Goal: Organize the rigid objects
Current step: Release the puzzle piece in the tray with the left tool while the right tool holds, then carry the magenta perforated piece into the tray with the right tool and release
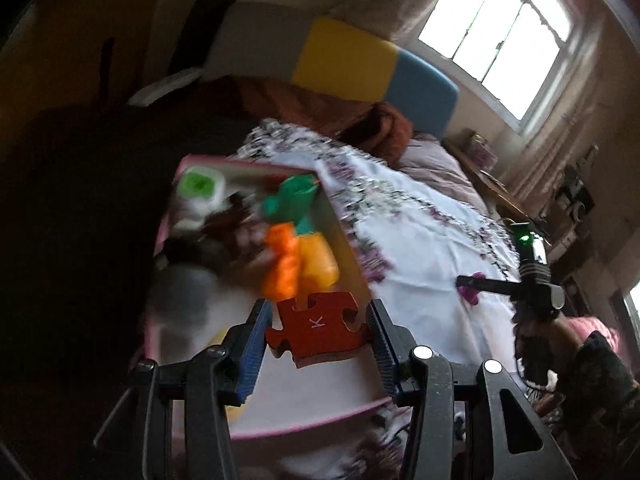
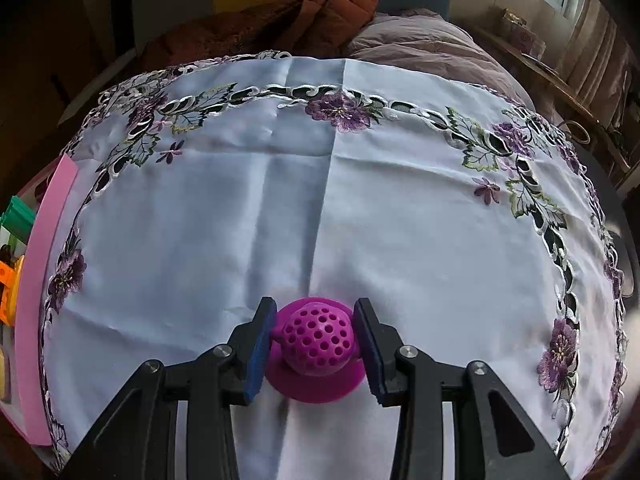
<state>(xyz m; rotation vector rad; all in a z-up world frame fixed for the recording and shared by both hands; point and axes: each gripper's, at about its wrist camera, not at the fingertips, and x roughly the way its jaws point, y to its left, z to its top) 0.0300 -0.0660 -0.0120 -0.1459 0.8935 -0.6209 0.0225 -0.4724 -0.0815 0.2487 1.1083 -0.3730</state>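
Note:
My left gripper (image 1: 318, 326) is shut on a red jigsaw piece (image 1: 316, 326) marked K and holds it over the pink box (image 1: 304, 422). The box holds several toys, among them an orange piece (image 1: 282, 262), a yellow piece (image 1: 318, 260), a green piece (image 1: 294, 200) and a white block with a green top (image 1: 198, 186). My right gripper (image 2: 315, 338) is shut on a purple perforated ball on a disc base (image 2: 316, 350), low over the white embroidered tablecloth (image 2: 320, 200). The right gripper also shows in the left wrist view (image 1: 466, 282).
The pink box's rim (image 2: 44, 280) lies at the cloth's left edge in the right wrist view. Beyond the table lie a rust-coloured blanket (image 2: 296, 20) and mauve bedding (image 2: 424, 40). A window (image 1: 496, 36) is at the far right, with shelves (image 1: 572, 196) below.

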